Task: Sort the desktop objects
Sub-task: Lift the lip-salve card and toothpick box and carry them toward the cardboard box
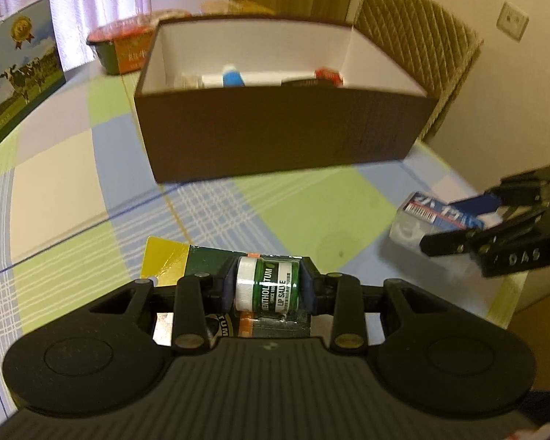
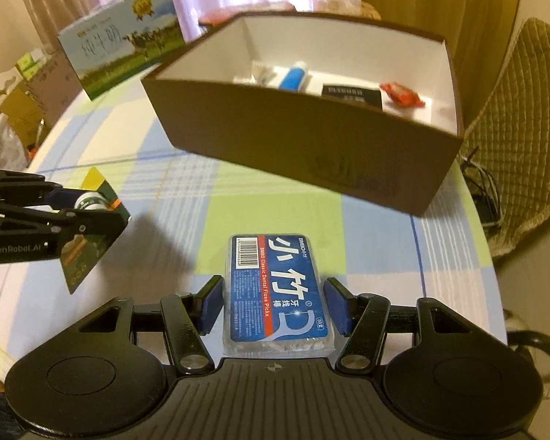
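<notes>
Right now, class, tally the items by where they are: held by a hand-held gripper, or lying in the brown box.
Held by a hand-held gripper: 2, the lip salve pack and the floss pick box.
In the brown box: 4 visible, the white packet, blue-and-white tube, black card and red wrapper.
Total: 6.

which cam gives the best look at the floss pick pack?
Right wrist. The floss pick pack lies centred between the right gripper pads, label fully readable, gaps on both sides. The left wrist view shows it only at the right edge, blurred and partly hidden by that gripper.
</notes>
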The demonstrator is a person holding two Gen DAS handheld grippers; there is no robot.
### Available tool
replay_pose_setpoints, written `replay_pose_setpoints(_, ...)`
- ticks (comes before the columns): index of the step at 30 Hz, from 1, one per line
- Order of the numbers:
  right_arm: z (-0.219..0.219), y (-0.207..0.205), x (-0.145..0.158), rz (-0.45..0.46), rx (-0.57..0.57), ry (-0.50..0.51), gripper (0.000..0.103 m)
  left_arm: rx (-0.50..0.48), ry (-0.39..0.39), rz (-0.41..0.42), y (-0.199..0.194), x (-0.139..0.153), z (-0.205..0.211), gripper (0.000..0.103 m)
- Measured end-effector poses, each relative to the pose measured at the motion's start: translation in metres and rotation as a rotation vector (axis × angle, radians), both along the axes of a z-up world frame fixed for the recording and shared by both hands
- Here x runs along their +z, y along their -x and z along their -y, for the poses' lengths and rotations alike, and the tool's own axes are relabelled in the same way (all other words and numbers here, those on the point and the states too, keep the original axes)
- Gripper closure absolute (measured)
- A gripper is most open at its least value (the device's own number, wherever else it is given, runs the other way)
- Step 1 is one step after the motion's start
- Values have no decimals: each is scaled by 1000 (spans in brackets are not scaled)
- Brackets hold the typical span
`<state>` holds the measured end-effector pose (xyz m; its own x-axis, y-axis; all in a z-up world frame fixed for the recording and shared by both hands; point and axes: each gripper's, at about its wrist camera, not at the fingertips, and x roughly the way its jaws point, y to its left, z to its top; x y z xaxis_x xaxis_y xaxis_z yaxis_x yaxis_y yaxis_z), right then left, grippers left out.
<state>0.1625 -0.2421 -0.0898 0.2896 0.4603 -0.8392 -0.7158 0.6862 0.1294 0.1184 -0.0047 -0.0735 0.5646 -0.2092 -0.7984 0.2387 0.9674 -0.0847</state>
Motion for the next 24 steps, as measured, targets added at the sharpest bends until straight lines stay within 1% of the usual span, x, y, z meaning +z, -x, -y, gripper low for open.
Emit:
replay_pose_setpoints(4, 4, -3, 14, 6, 7, -44, 47, 16, 35, 30, -2, 18, 1, 73)
replay_pose_setpoints(8, 9, -9, 30, 10, 3, -92, 47, 20, 52, 70, -4, 36, 1, 73)
replay_pose_setpoints(13, 14, -25, 48, 26, -10, -146, 47, 22, 74, 113, -16, 57, 3, 73)
replay_pose_setpoints(19, 12, -51, 64, 71, -18, -173, 47, 9, 79, 159, -42, 75, 8, 73)
replay_pose_setpoints(24, 2, -81, 72, 113, -12, -190, 47, -12, 78, 190, -78, 88, 15, 73)
